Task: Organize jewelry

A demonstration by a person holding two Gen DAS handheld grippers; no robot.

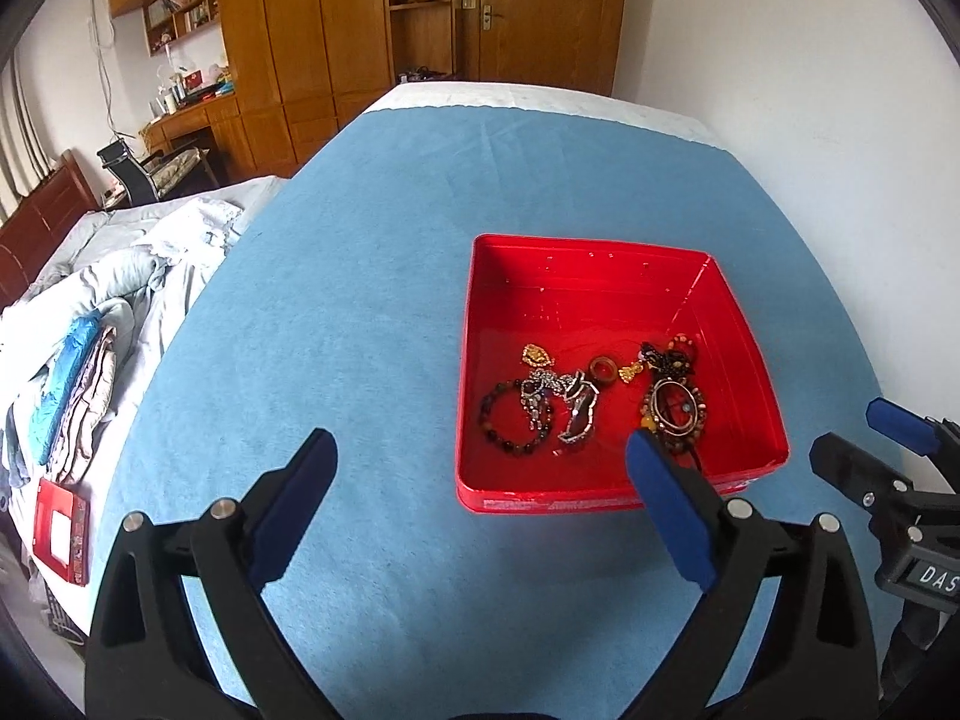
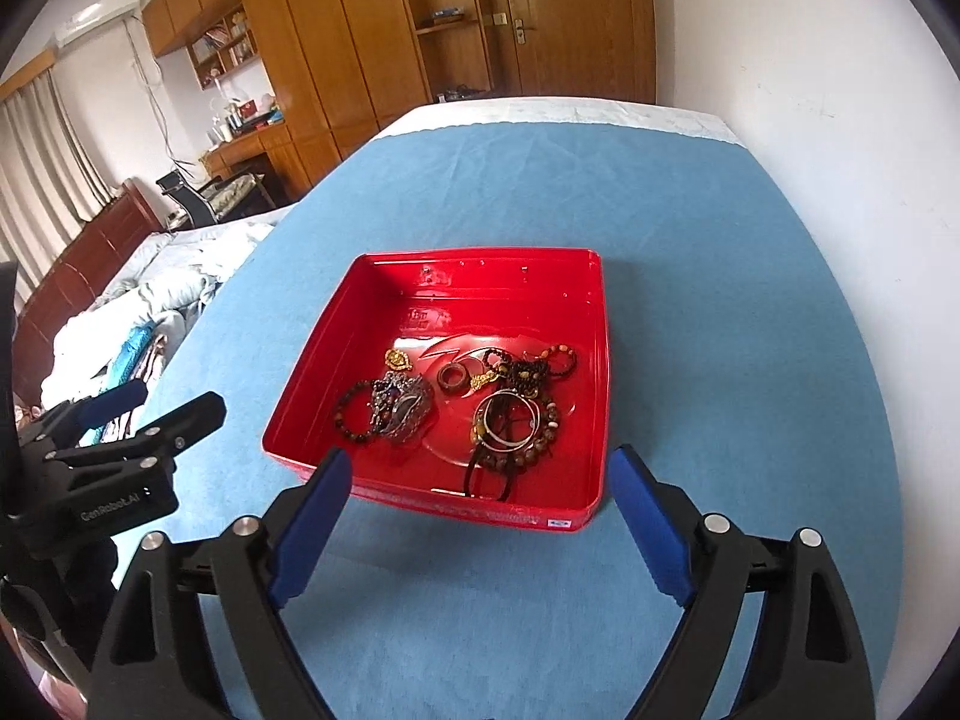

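Note:
A red square tin (image 1: pixel 750 372) (image 2: pixel 603 360) sits on the blue cloth. In it lie several pieces of jewelry: a dark bead bracelet (image 1: pixel 510 420) (image 2: pixel 351 414), a silver chain tangle (image 1: pixel 570 402) (image 2: pixel 405 408), a brown ring (image 1: pixel 602 371) (image 2: pixel 453 380), gold pendants (image 1: pixel 536 354) (image 2: pixel 397 358), and a pile of bead bracelets and bangles (image 1: pixel 678 402) (image 2: pixel 516 420). My left gripper (image 1: pixel 480 450) is open and empty, near the tin's front left. My right gripper (image 2: pixel 480 468) is open and empty, just in front of the tin; it also shows at the right edge of the left wrist view (image 1: pixel 864 438).
The blue cloth (image 1: pixel 360 300) (image 2: pixel 720 240) covers a table beside a white wall. To the left is a bed with rumpled bedding (image 1: pixel 120 276) and a red box (image 1: pixel 60 531). Wooden wardrobes and a door stand behind.

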